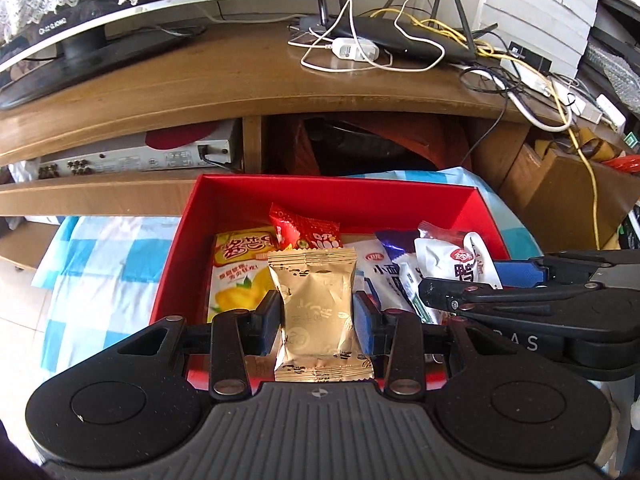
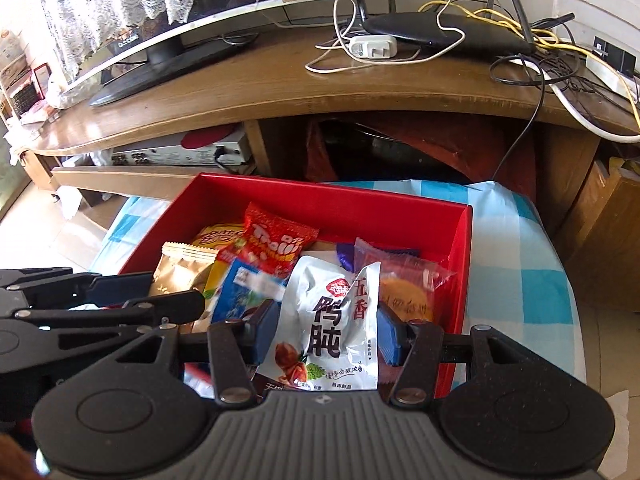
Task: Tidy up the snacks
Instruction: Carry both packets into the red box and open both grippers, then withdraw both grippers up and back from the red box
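In the left wrist view, our left gripper (image 1: 316,314) pinches a gold packet (image 1: 316,304) between its blue pads, holding it upright over the near edge of the red box (image 1: 332,196). Inside the box, behind the packet, lie a yellow bag (image 1: 236,264) toward the left wall and a red candy bag (image 1: 304,232) further back; the right gripper (image 1: 476,280) comes in from the right side of the box with a white pouch (image 1: 452,256). In the right wrist view, that right gripper (image 2: 326,330) is clamped on the white pouch (image 2: 336,320), which hangs above the near right part of the red box (image 2: 320,200), over a cake wrapped in pink film (image 2: 404,296) and next to a blue pack (image 2: 248,292). The gold packet (image 2: 180,272) shows at the box's left side, in the left gripper (image 2: 160,290). We judge that we are in the placing step, both snacks carried over the box and not yet let go. Next we should lower each one to a free spot among the others, keep the two grippers from knocking together, then ease the pads apart.
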`<action>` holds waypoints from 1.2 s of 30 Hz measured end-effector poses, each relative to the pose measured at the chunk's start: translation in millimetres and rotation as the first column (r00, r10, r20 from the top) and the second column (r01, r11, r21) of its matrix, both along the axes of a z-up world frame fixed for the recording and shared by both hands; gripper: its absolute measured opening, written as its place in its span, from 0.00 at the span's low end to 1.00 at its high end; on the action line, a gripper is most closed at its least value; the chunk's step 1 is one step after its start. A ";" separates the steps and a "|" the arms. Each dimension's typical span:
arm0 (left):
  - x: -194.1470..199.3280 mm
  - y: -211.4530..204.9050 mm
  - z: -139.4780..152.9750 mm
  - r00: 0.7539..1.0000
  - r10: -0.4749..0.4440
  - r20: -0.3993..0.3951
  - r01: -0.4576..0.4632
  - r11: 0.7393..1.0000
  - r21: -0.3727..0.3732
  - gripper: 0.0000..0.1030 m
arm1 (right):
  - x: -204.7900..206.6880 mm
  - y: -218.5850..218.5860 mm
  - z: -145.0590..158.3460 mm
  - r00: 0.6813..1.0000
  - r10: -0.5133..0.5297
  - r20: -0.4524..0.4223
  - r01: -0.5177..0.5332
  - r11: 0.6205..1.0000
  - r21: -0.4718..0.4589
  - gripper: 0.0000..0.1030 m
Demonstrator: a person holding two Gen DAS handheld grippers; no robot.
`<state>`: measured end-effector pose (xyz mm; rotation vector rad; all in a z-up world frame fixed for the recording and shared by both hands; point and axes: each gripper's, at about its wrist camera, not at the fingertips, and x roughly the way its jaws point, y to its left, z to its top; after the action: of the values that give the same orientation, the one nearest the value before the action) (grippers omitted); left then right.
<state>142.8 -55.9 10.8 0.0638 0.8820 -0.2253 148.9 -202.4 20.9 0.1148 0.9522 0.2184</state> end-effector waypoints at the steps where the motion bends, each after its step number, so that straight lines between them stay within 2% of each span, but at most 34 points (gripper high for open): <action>1: 2.5 -0.9 -2.2 1.000 0.002 -0.001 -0.002 1.000 0.004 0.44 | 2.8 -0.2 -2.2 1.000 -0.001 -0.002 0.001 1.000 -0.001 0.65; 10: 17.7 -0.2 -12.5 1.000 0.013 -0.008 -0.013 1.000 0.010 0.44 | 16.2 2.0 -14.9 1.000 0.000 0.011 0.000 1.000 -0.020 0.65; 20: 24.9 -1.6 -24.9 0.999 0.028 -0.027 -0.027 0.999 0.043 0.45 | 17.3 11.9 -17.8 0.998 0.035 0.044 -0.030 0.994 -0.108 0.67; 25: 22.3 0.9 -24.2 0.999 0.037 -0.028 -0.036 0.998 0.054 0.54 | 14.9 11.1 -15.8 0.999 0.035 0.033 -0.031 0.993 -0.110 0.68; 27: 21.7 2.0 -23.2 0.998 0.049 -0.025 -0.048 0.997 0.061 0.63 | 14.6 9.6 -15.2 0.999 0.030 0.029 -0.027 0.994 -0.101 0.68; 36: 16.9 10.5 -13.9 0.997 0.078 -0.013 -0.077 0.996 0.042 0.71 | 11.2 5.0 -7.3 0.999 0.012 0.034 -0.011 0.999 -0.043 0.69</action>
<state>159.7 -45.4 -3.1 0.0666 0.9016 -0.1351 160.1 -197.4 13.6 0.0657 0.9235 0.2096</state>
